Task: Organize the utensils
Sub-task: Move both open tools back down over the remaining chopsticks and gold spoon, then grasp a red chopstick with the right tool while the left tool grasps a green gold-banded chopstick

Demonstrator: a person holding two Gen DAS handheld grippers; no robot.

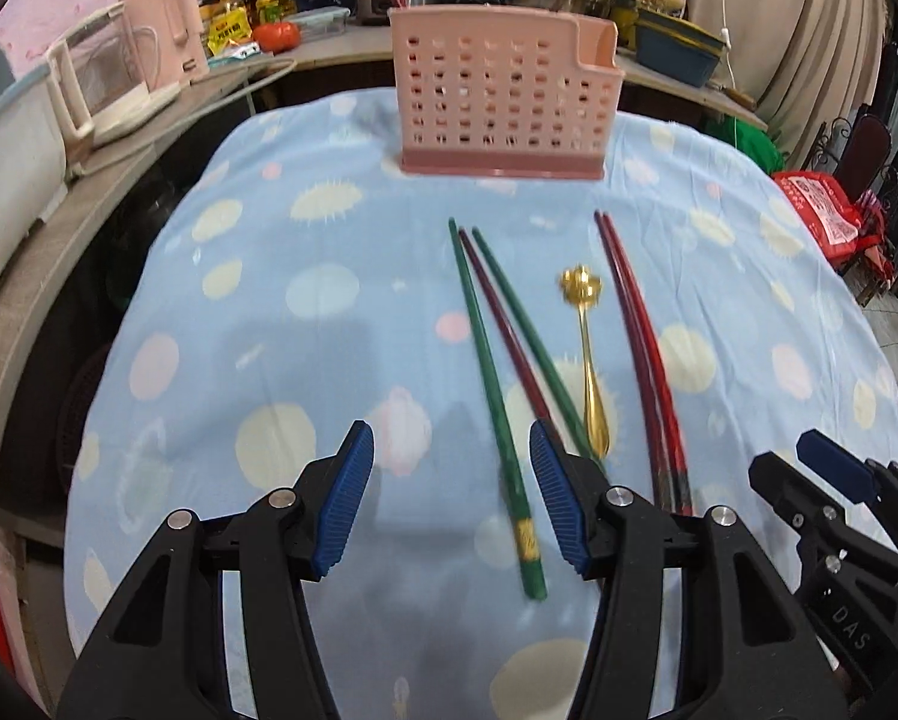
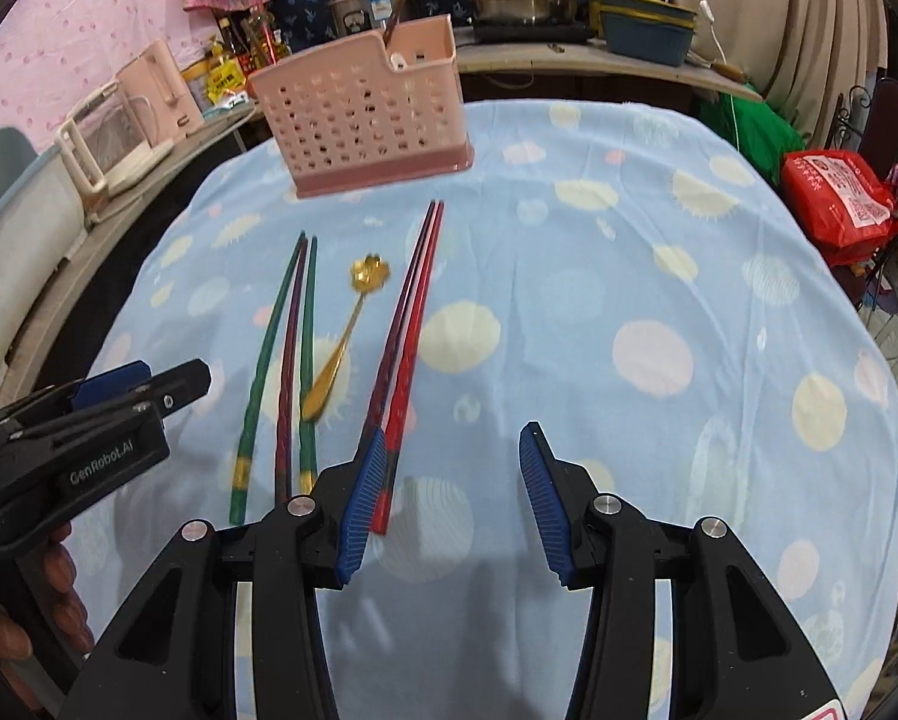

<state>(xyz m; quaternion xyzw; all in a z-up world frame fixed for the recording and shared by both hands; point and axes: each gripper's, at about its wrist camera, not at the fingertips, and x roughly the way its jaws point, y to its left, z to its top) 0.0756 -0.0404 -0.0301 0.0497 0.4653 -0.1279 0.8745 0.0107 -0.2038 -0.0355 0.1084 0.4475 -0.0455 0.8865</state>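
Utensils lie in a row on the blue spotted cloth (image 1: 305, 276) covering the desk, all with long axes running from the near edge toward the pink perforated holder (image 1: 503, 90) at 12 o'clock. From 9 toward 3 o'clock the left wrist view shows a green chopstick (image 1: 497, 420), a dark maroon chopstick (image 1: 503, 330), a second green chopstick (image 1: 527, 336), a gold spoon (image 1: 587, 360) and a red pair (image 1: 647, 354). The spoon's flower-shaped bowl points at the holder, handle toward the cameras; the chopsticks' thin tips point likewise. Only the right wrist view looks into the holder's notched end compartment, where a white item and a dark handle stand; it also shows fingers (image 2: 59, 576) gripping the left tool's body at 9 o'clock. The left tool (image 1: 452, 498) is released, jaws apart above the first green chopstick, grasping nothing. The right tool (image 2: 449, 498) is likewise released, its left pad (image 2: 362, 498) overlapping the red pair's thick ends in the view; contact cannot be told.
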